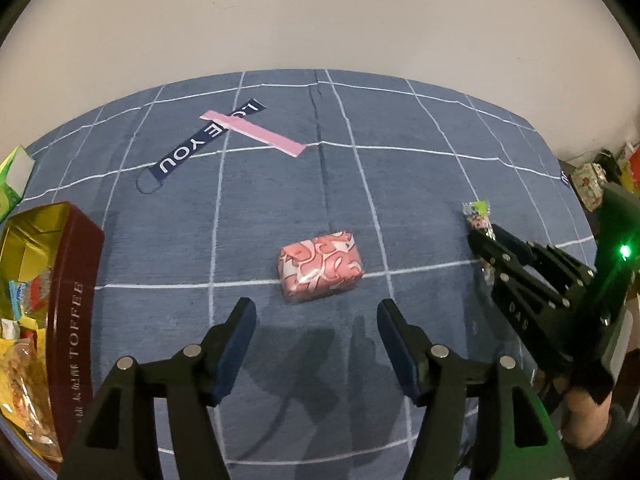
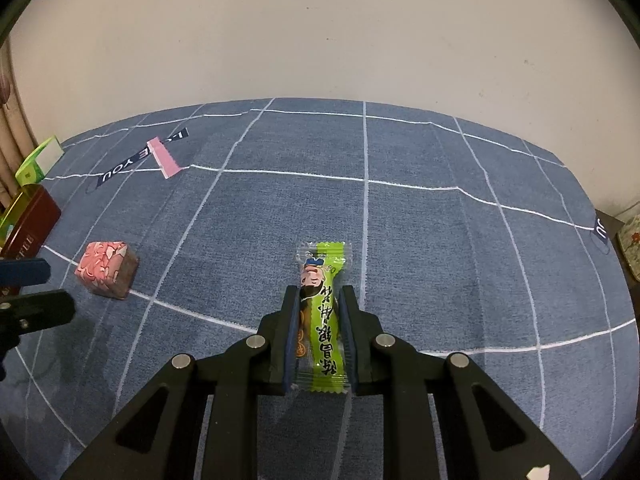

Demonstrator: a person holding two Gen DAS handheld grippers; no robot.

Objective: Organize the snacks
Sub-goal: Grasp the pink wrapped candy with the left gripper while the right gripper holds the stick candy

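Observation:
A pink patterned snack block (image 1: 321, 266) lies on the blue grid cloth just ahead of my left gripper (image 1: 316, 312), which is open and empty. It also shows at the left of the right wrist view (image 2: 106, 274). My right gripper (image 2: 320, 300) is shut on a green snack stick (image 2: 323, 312) with a cartoon face, held low over the cloth. The right gripper shows at the right of the left wrist view (image 1: 480, 236), with the stick's end (image 1: 476, 214) poking out. A dark red TOFFEE tin (image 1: 70, 320) holding several snacks sits at the left.
A pink strip (image 1: 256, 133) lies across a dark "LOVE YOU" strap (image 1: 204, 142) at the far left of the blue cloth (image 1: 420, 200). A green box (image 2: 38, 160) stands behind the tin. Clutter sits beyond the table's right edge (image 1: 588, 184). A wall backs the table.

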